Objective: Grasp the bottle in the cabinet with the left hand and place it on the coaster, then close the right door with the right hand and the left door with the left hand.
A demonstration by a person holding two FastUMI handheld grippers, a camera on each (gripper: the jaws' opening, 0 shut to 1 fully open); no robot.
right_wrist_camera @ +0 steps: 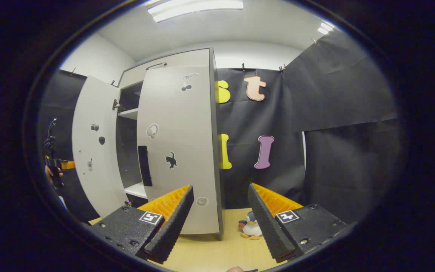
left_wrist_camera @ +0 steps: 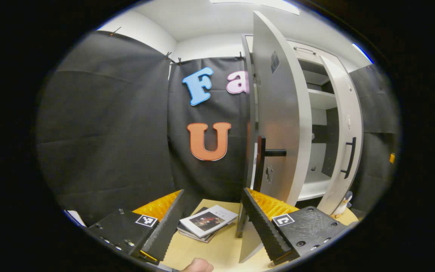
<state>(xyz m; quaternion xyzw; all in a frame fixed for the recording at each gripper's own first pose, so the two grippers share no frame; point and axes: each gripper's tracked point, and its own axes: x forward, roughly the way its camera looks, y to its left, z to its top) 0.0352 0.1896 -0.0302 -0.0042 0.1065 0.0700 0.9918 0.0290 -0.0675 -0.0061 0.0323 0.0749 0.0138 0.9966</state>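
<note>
- In the left gripper view, the left gripper (left_wrist_camera: 210, 215) is seen as two wedge-shaped fingers (left_wrist_camera: 164, 226) with saw-toothed inner faces, and ribbed panels are set behind them.
- Each finger is carried on a black, rough-textured block; a small square black-and-white marker is fixed on each block, and round screw heads are set along the block edges.
- In the right gripper view, the right gripper (right_wrist_camera: 219, 223) is built alike: toothed fingers, ribbed backing, black blocks with a square marker and screws.
- At the far left of that view, the other gripper is seen as a dark frame with thin cables, gripped by a hand (right_wrist_camera: 53, 174).
</note>
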